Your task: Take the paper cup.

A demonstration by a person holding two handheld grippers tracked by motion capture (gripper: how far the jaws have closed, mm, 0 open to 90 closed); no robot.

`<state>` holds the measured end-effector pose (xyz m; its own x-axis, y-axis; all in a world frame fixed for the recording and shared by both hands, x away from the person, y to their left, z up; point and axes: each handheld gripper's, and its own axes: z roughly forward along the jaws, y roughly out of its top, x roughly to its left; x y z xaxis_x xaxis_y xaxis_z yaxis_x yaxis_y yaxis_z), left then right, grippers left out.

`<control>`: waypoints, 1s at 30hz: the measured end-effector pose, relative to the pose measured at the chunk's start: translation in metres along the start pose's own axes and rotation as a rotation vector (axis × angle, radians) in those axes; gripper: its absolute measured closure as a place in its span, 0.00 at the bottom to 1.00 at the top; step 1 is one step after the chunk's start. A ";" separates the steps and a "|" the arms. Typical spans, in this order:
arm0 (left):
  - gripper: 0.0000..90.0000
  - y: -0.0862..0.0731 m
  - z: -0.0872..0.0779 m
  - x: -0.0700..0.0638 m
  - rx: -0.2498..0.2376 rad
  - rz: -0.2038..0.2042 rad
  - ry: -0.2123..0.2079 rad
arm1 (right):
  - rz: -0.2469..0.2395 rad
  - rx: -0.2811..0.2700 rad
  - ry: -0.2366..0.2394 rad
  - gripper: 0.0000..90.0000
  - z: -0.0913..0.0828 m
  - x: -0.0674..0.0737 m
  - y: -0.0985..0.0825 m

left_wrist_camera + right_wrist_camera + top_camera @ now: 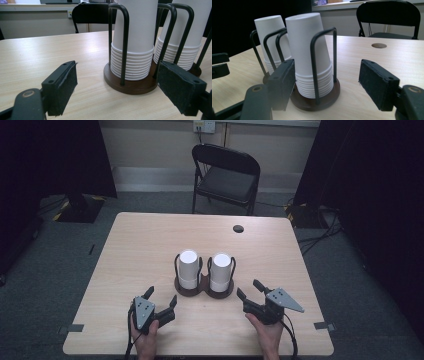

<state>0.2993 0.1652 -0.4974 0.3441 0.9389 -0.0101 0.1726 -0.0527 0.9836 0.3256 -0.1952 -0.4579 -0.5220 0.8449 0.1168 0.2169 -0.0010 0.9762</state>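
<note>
Two cup stacks stand upside down in a twin wire holder at the middle of the worktop, near both tongs. The right tongs – jaws apart, empty – aim at the nearer stack, and a pad could catch a wire hoop or pinch several nested cups at once, dragging the holder along; the left tongs gape wide, also empty. The worktop is pale wood with a cable hole – beyond it, a black folding chair, grey carpet, dark curtains.
</note>
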 end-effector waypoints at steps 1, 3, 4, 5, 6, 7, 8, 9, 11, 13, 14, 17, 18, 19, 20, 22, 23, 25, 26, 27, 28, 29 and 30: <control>0.19 0.000 0.000 0.000 0.000 0.001 -0.001 | -0.003 -0.010 0.005 0.32 0.001 0.001 0.002; 0.19 0.000 0.000 0.000 0.000 0.002 -0.002 | -0.011 -0.027 0.005 0.30 0.002 0.003 0.006; 0.19 0.000 0.000 0.000 0.000 0.002 -0.002 | -0.011 -0.027 0.005 0.30 0.002 0.003 0.006; 0.19 0.000 0.000 0.000 -0.001 0.002 -0.002 | -0.015 -0.023 0.014 0.30 0.005 0.004 0.009; 0.19 0.000 0.000 0.000 -0.001 0.001 -0.002 | -0.015 -0.023 0.014 0.30 0.005 0.004 0.009; 0.19 0.000 0.000 0.000 -0.002 0.002 -0.003 | -0.022 -0.022 0.012 0.30 0.006 0.004 0.010; 0.19 0.000 0.000 0.000 -0.003 0.002 -0.002 | -0.027 -0.022 0.012 0.29 0.007 0.006 0.012; 0.19 0.000 0.000 0.000 -0.004 0.001 0.000 | -0.030 -0.023 0.011 0.28 0.008 0.006 0.012; 0.19 0.000 0.000 0.000 -0.003 0.001 -0.001 | -0.037 -0.028 0.014 0.28 0.008 0.008 0.014; 0.19 0.000 0.000 0.000 -0.003 0.002 -0.001 | -0.044 -0.031 0.010 0.26 0.009 0.009 0.016; 0.19 0.000 0.000 0.000 -0.003 0.002 -0.001 | -0.045 -0.033 0.009 0.25 0.009 0.009 0.017; 0.19 0.000 0.000 0.000 -0.005 0.001 0.002 | -0.041 -0.040 0.019 0.25 0.009 0.009 0.021; 0.19 0.000 0.000 0.000 -0.005 0.000 0.002 | -0.041 -0.040 0.019 0.25 0.009 0.009 0.021; 0.19 0.000 0.000 0.000 -0.005 0.000 0.002 | -0.036 -0.044 0.025 0.25 0.010 0.010 0.023; 0.19 0.000 0.000 0.000 -0.003 0.001 0.001 | -0.039 -0.046 0.025 0.24 0.012 0.011 0.026; 0.19 0.000 0.000 0.000 -0.005 0.001 0.003 | -0.031 -0.043 0.043 0.24 0.014 0.011 0.030; 0.19 0.000 0.000 0.000 -0.005 0.001 0.002 | -0.022 -0.034 0.055 0.25 0.015 0.011 0.031; 0.19 0.000 0.000 0.000 -0.006 0.001 0.001 | -0.014 -0.027 0.077 0.26 0.017 0.011 0.034; 0.19 0.000 0.000 0.000 -0.006 0.001 0.003 | -0.033 -0.028 0.074 0.28 0.020 0.012 0.037; 0.19 0.000 -0.001 0.000 -0.006 0.001 0.004 | -0.033 -0.028 0.074 0.28 0.020 0.012 0.037; 0.19 0.000 -0.001 0.000 -0.007 0.000 0.004 | -0.032 -0.034 0.081 0.29 0.021 0.012 0.038; 0.19 0.000 -0.001 0.000 -0.007 0.001 0.004 | -0.033 -0.035 0.081 0.29 0.024 0.013 0.040; 0.19 0.000 -0.001 0.000 -0.006 0.001 0.002 | -0.033 -0.035 0.081 0.29 0.024 0.013 0.040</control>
<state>0.2987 0.1654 -0.4975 0.3420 0.9397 -0.0085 0.1666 -0.0518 0.9847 0.3476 -0.1717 -0.4220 -0.5939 0.7986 0.0973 0.1702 0.0064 0.9854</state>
